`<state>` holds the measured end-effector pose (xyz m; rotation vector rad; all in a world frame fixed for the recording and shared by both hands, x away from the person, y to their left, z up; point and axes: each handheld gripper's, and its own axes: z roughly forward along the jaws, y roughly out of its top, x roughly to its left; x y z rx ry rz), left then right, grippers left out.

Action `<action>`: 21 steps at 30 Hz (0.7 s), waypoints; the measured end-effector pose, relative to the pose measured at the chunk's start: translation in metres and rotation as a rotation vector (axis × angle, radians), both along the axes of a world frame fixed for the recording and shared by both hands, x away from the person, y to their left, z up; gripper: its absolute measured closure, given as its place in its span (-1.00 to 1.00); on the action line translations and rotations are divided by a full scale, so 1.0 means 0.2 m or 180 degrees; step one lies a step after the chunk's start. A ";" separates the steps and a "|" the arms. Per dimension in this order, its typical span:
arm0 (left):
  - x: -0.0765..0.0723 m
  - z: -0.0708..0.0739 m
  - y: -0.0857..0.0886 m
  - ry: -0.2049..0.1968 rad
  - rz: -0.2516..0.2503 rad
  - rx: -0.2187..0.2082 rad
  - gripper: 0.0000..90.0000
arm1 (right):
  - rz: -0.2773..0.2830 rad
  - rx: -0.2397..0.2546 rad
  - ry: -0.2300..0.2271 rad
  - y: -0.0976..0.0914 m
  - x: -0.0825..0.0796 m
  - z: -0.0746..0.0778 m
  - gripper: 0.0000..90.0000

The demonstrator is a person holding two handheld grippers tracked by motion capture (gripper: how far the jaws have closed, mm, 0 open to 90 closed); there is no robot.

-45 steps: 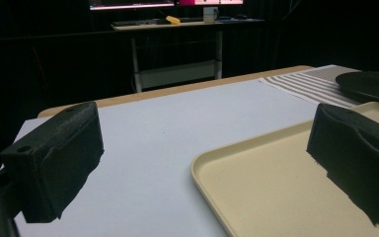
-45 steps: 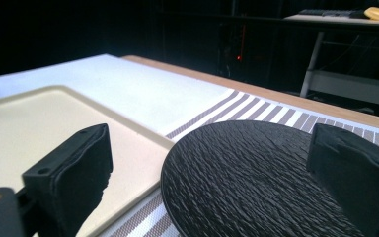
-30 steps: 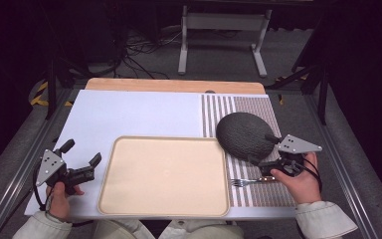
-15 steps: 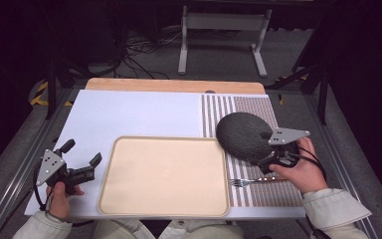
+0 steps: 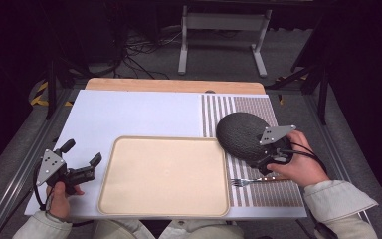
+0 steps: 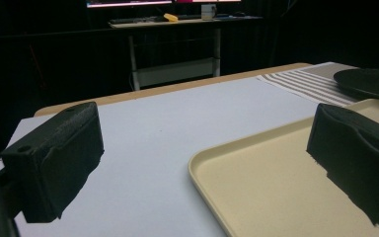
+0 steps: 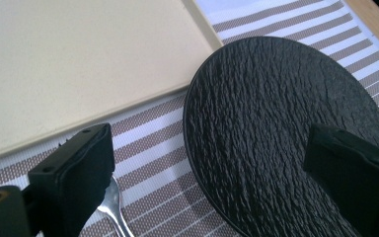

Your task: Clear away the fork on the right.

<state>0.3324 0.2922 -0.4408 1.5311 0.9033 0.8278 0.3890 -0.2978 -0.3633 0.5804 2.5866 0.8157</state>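
A black textured plate (image 5: 241, 133) (image 7: 276, 128) lies on the striped placemat (image 5: 263, 107), to the right of the beige tray (image 5: 164, 174) (image 7: 79, 64). My right gripper (image 5: 264, 160) (image 7: 217, 182) is open at the plate's near right edge. One jaw hangs over the plate and the other over the placemat. A silver fork (image 5: 252, 181) (image 7: 112, 210) lies just in front of the plate, beside that jaw. My left gripper (image 5: 82, 153) (image 6: 202, 163) is open and holds nothing, low over the white mat (image 6: 177, 113) at the tray's (image 6: 276, 182) left rim.
The white mat (image 5: 139, 112) covers the table's left and far side, with a wooden strip (image 5: 174, 85) behind it. Metal rails run along both sides. A stand (image 5: 221, 30) and cables are on the floor beyond.
My right gripper has moved left and slightly away from me, onto the plate's near edge. The left gripper, tray, plate and fork have stayed put.
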 end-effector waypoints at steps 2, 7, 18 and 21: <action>0.00 0.00 0.00 -0.0002 -0.0001 -0.0001 -0.97 | 0.0049 -0.0102 0.0061 0.01 0.01 0.00 -0.85; 0.00 0.00 0.00 -0.0004 -0.0002 -0.0003 -0.97 | 0.0067 -0.0248 0.0140 0.01 0.02 0.00 -0.85; 0.00 0.00 0.00 -0.0012 -0.0013 -0.0005 -0.97 | 0.0155 -0.0522 0.0357 0.02 0.03 0.00 -0.83; 0.00 0.00 0.00 -0.0010 -0.0018 -0.0006 -0.97 | 0.0170 -0.0574 0.0384 0.02 0.03 0.00 -0.83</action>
